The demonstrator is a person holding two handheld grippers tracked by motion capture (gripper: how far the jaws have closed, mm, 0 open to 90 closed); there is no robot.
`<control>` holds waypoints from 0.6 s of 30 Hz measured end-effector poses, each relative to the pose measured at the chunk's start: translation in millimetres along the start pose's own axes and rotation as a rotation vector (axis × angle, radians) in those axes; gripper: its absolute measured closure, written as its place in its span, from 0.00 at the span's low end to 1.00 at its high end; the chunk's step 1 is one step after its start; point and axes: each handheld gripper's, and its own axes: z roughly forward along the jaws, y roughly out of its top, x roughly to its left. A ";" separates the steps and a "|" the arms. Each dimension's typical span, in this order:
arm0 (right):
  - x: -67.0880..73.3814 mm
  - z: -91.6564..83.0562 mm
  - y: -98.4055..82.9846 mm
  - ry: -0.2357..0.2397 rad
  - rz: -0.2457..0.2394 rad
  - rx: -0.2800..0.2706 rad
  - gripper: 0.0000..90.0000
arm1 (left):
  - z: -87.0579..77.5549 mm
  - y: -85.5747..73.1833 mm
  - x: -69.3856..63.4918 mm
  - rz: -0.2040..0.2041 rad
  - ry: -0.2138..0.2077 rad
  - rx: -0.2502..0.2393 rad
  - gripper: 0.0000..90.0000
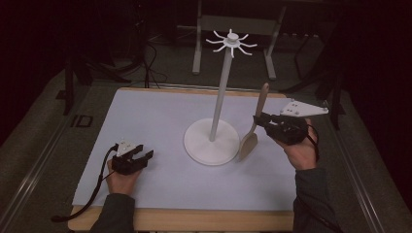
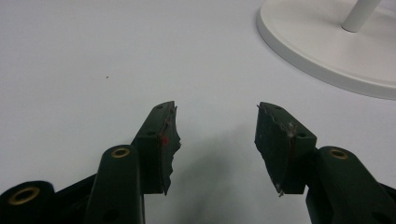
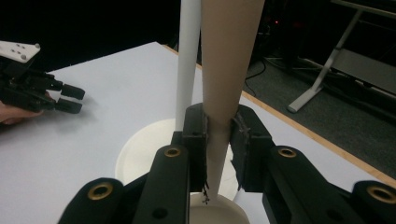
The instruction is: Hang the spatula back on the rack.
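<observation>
A white stand (image 1: 212, 141) with a round base, a tall pole (image 1: 221, 92) and a ring of hooks (image 1: 231, 42) on top rises from the middle of the white mat. My right gripper (image 1: 259, 121) is shut on the handle of a wooden spoon (image 1: 256, 124), held upright with its bowl down, just right of the base. In the right gripper view the spoon handle (image 3: 223, 88) sits clamped between the jaws, beside the pole (image 3: 188, 65). My left gripper (image 1: 143, 156) rests open on the mat at the front left, with nothing between its fingers (image 2: 161, 140).
The white mat (image 1: 160, 121) covers a wooden table (image 1: 194, 219). A metal frame (image 1: 233, 29) and cables lie on the dark floor behind. The stand's base (image 2: 327, 51) lies ahead and to the right of the left gripper (image 2: 216, 122).
</observation>
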 end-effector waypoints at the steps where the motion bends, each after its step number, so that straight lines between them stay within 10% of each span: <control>1: 0.1 0.1 1.3 -0.002 0.002 -0.004 0.85 | -0.1 0.0 0.1 0.001 0.000 0.000 0.54; 18: -0.3 1.2 12.3 -0.011 0.018 -0.039 0.85 | -0.1 0.0 0.2 0.003 0.000 0.000 0.54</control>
